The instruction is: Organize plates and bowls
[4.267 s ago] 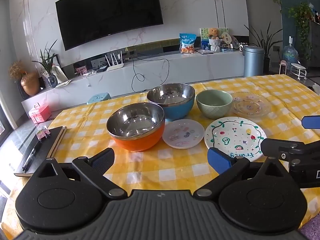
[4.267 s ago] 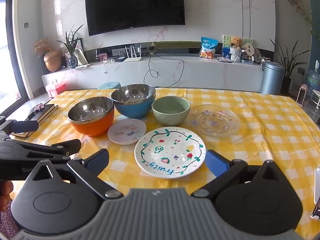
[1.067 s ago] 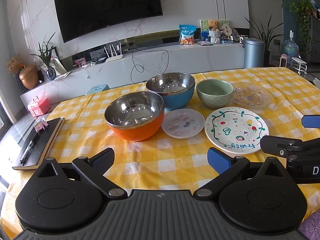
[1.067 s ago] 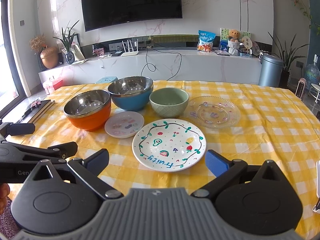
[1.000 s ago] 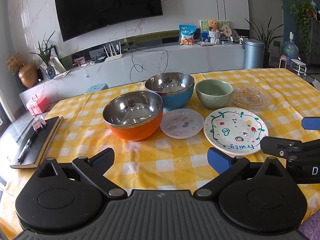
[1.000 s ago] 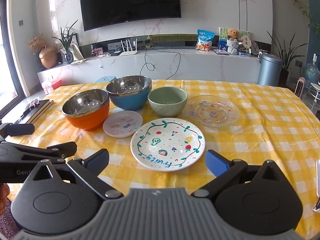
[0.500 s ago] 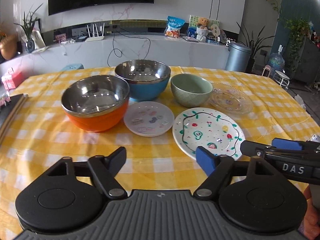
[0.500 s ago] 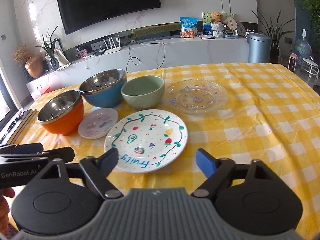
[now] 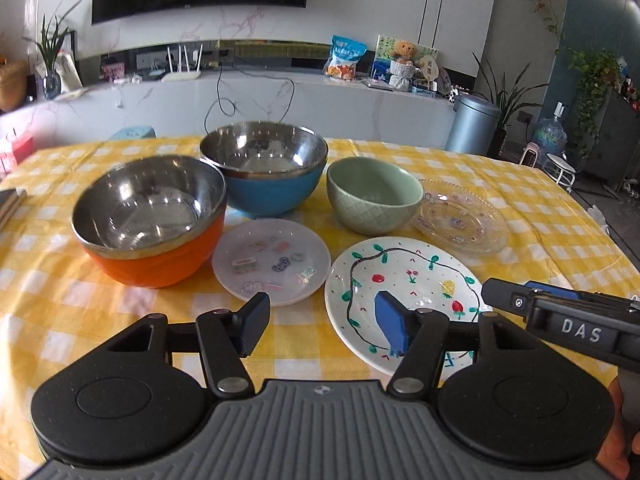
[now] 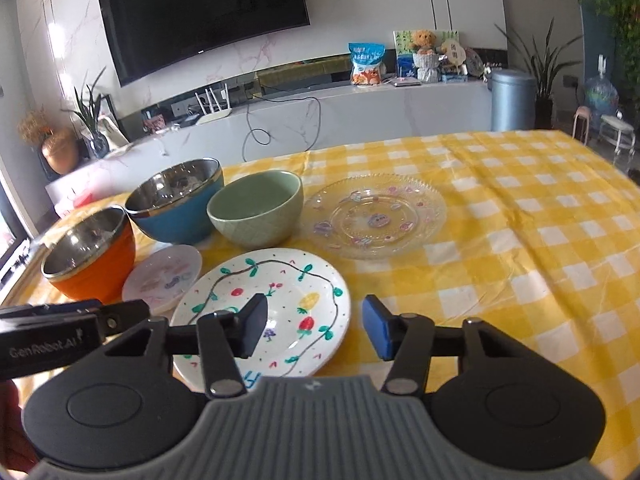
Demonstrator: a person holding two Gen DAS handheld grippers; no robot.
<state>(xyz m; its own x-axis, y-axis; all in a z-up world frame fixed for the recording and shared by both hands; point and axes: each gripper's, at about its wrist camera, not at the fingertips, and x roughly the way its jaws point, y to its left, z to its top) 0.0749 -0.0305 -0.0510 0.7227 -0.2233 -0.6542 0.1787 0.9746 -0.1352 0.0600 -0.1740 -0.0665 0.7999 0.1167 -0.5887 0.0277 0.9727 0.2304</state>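
Note:
On the yellow checked tablecloth [image 9: 60,312] stand an orange steel-lined bowl [image 9: 150,220], a blue steel-lined bowl [image 9: 266,168] and a green ceramic bowl [image 9: 374,194]. In front lie a small pale plate [image 9: 272,260], a white "Fruity" painted plate [image 9: 404,280] and a clear glass plate [image 9: 460,220]. My left gripper [image 9: 322,326] is open and empty above the near edges of the small plate and the painted plate. My right gripper [image 10: 314,330] is open and empty over the right part of the painted plate [image 10: 264,300], with the glass plate [image 10: 374,214] beyond.
A dark book [image 9: 10,204] lies at the table's left edge. Behind the table a low white counter [image 9: 260,100] carries a router, a snack bag and a teddy bear. A grey bin [image 9: 474,124] stands at the right. The cloth [image 10: 540,240] stretches to the right.
Both grippers have moved forward and lower toward the dishes, which look larger. Their jaws have narrowed but stay open. The right gripper has swung to the right side of the painted plate.

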